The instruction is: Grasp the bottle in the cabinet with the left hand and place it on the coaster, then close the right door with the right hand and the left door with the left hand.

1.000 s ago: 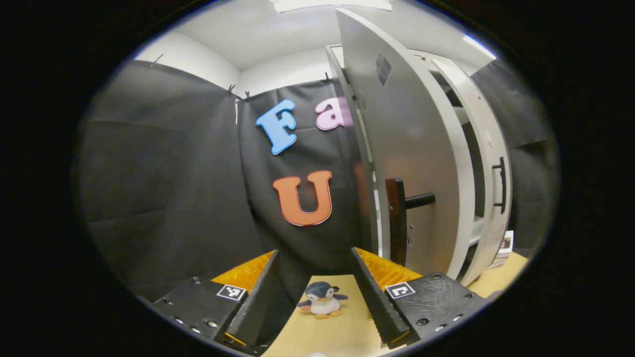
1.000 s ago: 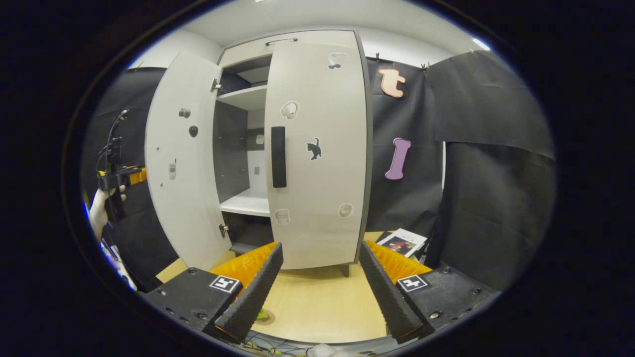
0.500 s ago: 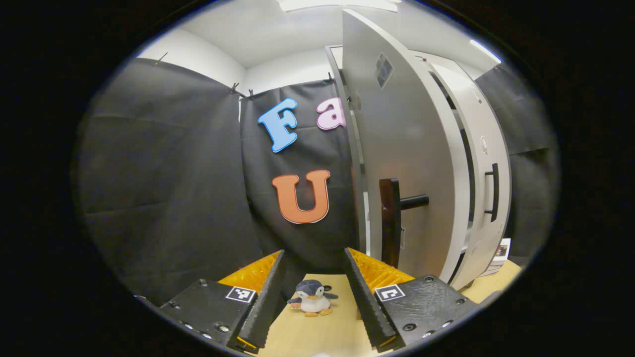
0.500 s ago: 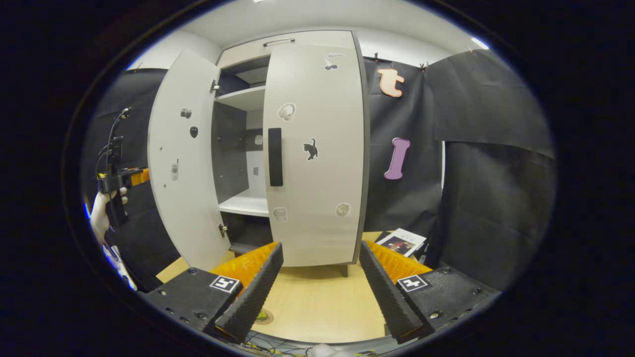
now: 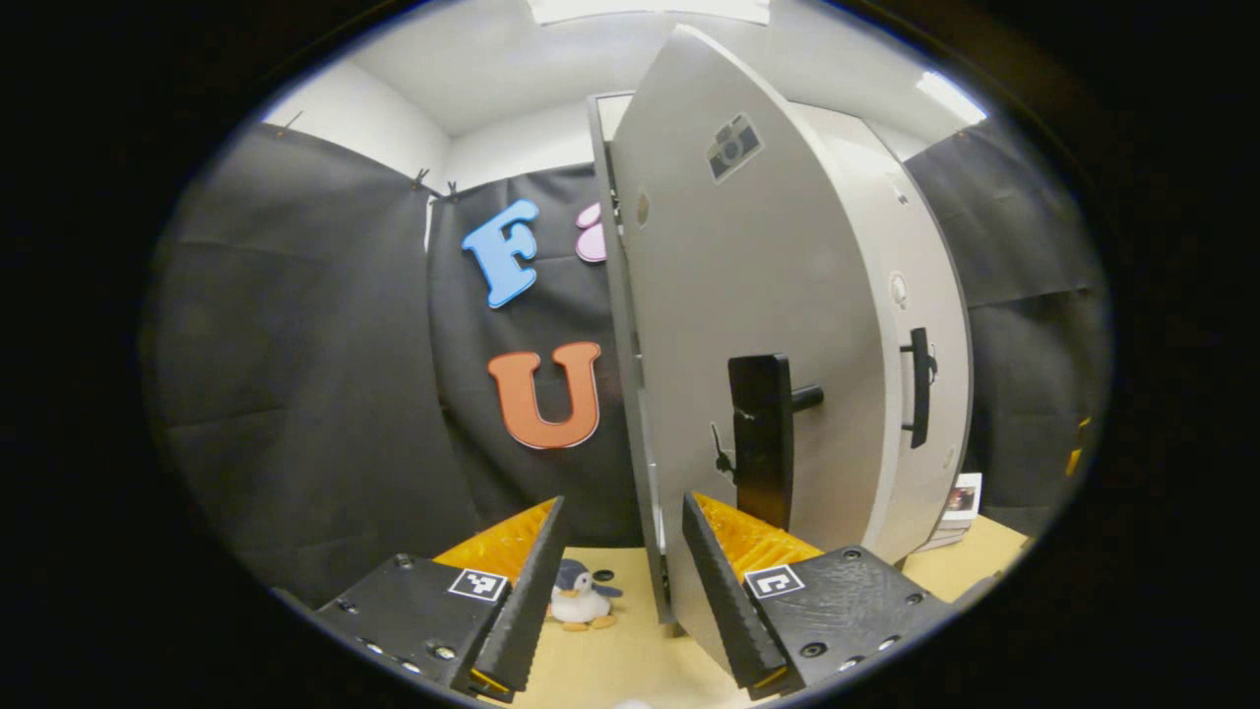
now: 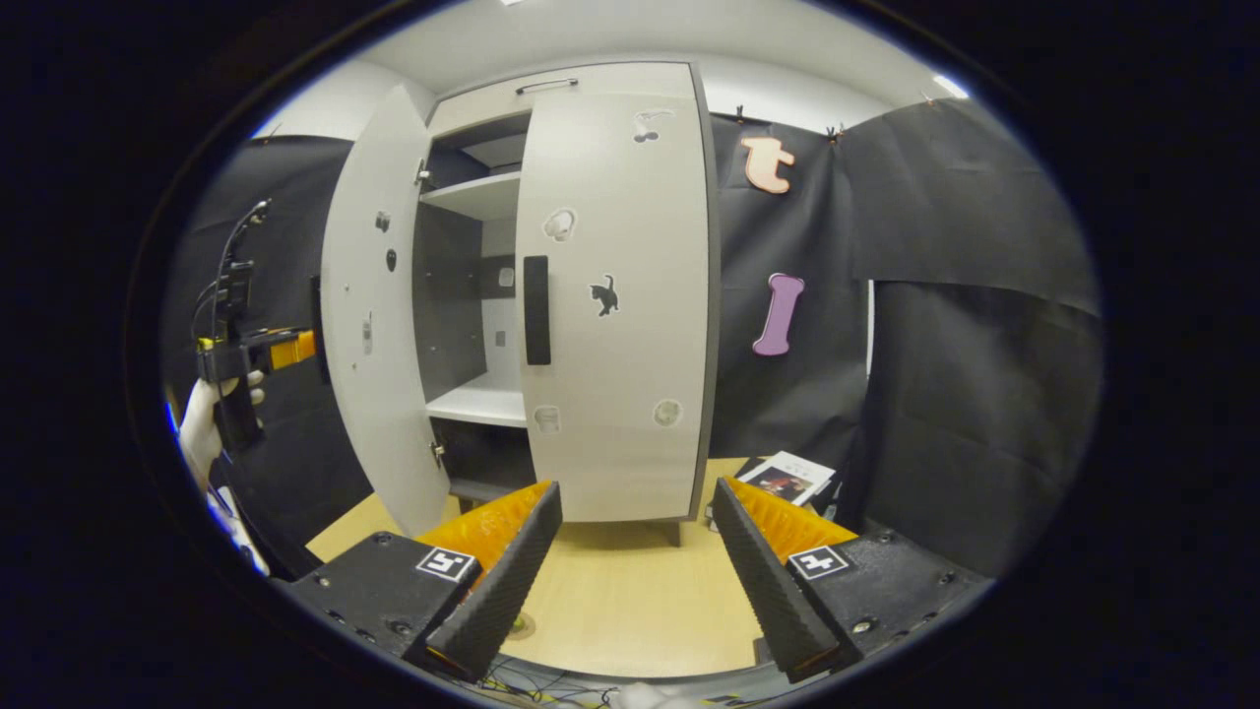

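The grey cabinet's left door (image 5: 748, 276) stands ajar, and I see its outer face with the black handle (image 5: 763, 443). My left gripper (image 5: 622, 502) is open and holds nothing. Its right finger (image 5: 719, 581) sits low in front of that door, below the handle; I cannot tell if it touches. From the right gripper view, the left gripper (image 6: 295, 347) is in a gloved hand (image 6: 202, 423) just outside the left door (image 6: 379, 315). The right door (image 6: 615, 295) looks shut against the cabinet. My right gripper (image 6: 636, 487) hangs open and empty over the table, back from the cabinet.
A penguin plush (image 5: 581, 599) lies on the wooden table (image 6: 630, 601) by the cabinet's left side. A booklet (image 6: 787, 478) lies at the cabinet's right foot. A small round thing (image 6: 520, 622) on the table is partly hidden by my finger. Black cloth walls stand on both sides.
The left door has swung further toward the cabinet and the gap has narrowed. My left gripper has followed it, turning to face the door. The right gripper has barely moved.
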`<state>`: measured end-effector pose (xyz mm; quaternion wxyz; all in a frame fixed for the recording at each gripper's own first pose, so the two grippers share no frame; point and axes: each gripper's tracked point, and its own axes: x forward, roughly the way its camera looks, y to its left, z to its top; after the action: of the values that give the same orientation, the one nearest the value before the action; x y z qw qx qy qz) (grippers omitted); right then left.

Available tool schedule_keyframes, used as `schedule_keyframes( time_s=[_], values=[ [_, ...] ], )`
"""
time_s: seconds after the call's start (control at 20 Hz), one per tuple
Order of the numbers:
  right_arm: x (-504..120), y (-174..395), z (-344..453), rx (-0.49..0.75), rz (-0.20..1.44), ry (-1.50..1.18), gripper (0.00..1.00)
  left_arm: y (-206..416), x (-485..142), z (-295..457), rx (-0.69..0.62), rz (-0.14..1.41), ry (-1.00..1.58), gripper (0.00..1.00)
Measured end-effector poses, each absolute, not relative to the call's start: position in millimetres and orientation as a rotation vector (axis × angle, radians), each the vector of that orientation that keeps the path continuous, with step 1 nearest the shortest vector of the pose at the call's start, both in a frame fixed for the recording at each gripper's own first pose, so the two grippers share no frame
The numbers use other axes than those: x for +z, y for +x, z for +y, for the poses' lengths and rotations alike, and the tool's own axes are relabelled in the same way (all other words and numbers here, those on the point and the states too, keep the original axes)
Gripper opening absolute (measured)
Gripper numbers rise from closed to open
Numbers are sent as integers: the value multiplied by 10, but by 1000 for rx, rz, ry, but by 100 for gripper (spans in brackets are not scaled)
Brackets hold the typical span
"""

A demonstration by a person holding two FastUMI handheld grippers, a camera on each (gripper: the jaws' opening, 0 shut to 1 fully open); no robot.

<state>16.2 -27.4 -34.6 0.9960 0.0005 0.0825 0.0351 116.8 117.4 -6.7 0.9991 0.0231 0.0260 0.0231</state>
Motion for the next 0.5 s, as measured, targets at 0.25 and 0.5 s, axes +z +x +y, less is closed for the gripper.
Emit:
schedule_keyframes(
  time_s=[0.25,0.5],
  values=[
    [-346,101,-366,49,167,13,100,1224,-182,1122,45,102,-8,100],
    [-302,53,-433,35,158,14,100,1236,-206,1107,58,108,-38,92]
  ],
)
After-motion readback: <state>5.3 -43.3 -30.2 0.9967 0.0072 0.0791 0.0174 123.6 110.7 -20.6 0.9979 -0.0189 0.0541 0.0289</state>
